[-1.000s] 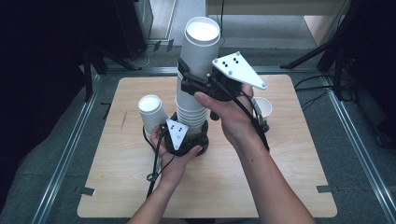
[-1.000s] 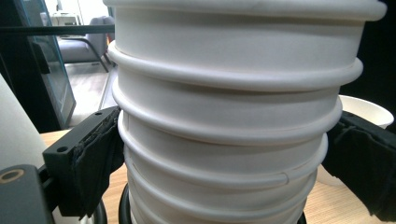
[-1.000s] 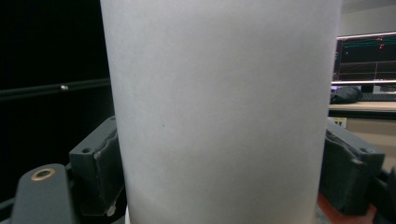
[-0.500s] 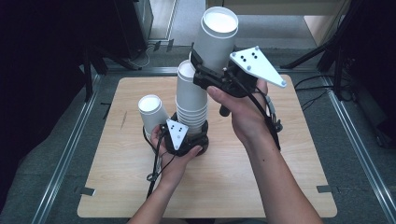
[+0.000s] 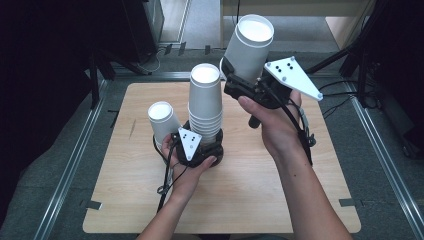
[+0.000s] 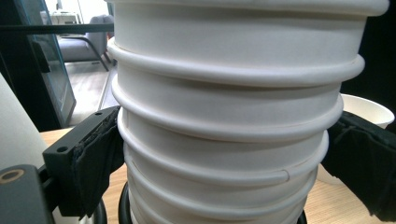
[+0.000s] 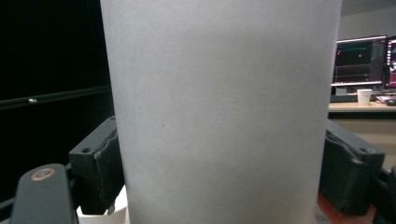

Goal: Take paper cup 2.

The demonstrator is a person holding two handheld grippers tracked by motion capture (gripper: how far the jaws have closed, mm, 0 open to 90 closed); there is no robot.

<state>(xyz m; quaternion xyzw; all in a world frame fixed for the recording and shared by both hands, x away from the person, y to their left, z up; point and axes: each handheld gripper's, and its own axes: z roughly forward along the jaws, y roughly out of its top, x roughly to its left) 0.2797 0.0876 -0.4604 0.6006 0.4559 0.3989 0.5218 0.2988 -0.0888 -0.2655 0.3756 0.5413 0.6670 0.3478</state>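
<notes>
The left gripper (image 5: 207, 142) is sitting low at the middle of the table (image 5: 250, 200), its jaws pressing on both sides of the stack (image 5: 205, 107) of white paper cups near its base. In the left gripper view the black pads are squeezing the ribbed rims of the stack (image 6: 229, 116), and the bottom of the stack is running out of the frame.

The right gripper (image 5: 240, 82) is hanging in the air, right of and beyond the stack, pinching one cup (image 5: 249, 45) near its lower part. That cup is tilting, mouth up, well clear of the stack. In the right gripper view the cup's wall (image 7: 219, 112) is standing between the two pads, and its rim and base are both cut off.

Another single cup (image 5: 162, 117) is standing upside down just left of the stack, close to the left hand (image 5: 187, 165). In the left gripper view the edge of a further cup (image 6: 366, 109) is peeking out behind the right pad; most of it is hidden.

No writing or brand is showing on any cup; their walls are plain. In the right gripper view, far off at the right, lit screens (image 7: 362, 60) are glowing with text too small to read, and a small cup (image 7: 364, 97) is sitting on a desk below them.
</notes>
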